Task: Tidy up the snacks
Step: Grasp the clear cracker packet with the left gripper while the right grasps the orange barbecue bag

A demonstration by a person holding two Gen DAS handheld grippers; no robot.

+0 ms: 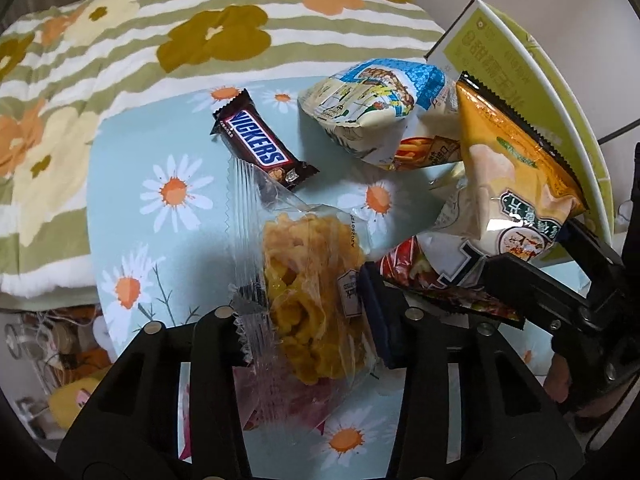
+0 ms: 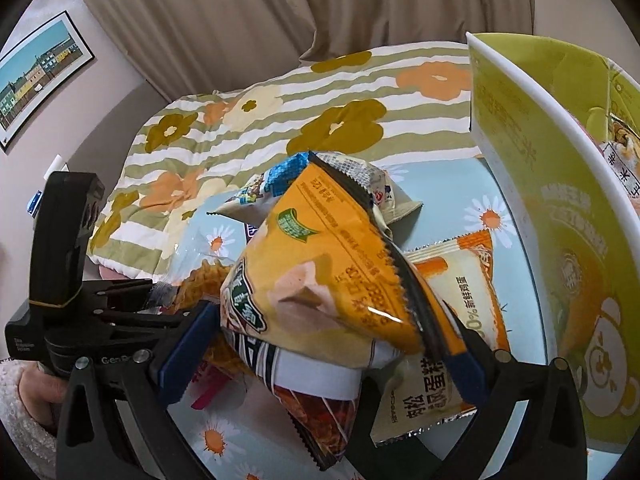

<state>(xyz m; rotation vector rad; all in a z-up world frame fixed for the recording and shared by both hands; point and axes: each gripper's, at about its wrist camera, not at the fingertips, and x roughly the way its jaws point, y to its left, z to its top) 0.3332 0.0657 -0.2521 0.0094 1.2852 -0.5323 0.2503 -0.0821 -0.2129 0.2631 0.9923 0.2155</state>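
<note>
A clear crisp packet, light, crinkly and crushable, lay on the surface just below the chocolate bar, pinched by the left hand-held gripper; its sealed edge was judged safest.

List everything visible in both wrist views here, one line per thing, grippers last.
Snickers bar: 1, brown, on daisy cloth, apart from the pile.
Clear bag: 1, yellow snack inside, between left gripper's fingers.
Orange bag: 1, atop the pile, between right gripper's fingers.
Blue-white bag: 1, behind orange bag.
Green box: 1, open, far right.
Daisy cloth: 1, light blue, under snacks.
Quilt: 1, green-striped, floral, behind.
Left gripper: black, closed on clear bag.
Right gripper: black, around orange bag.
</note>
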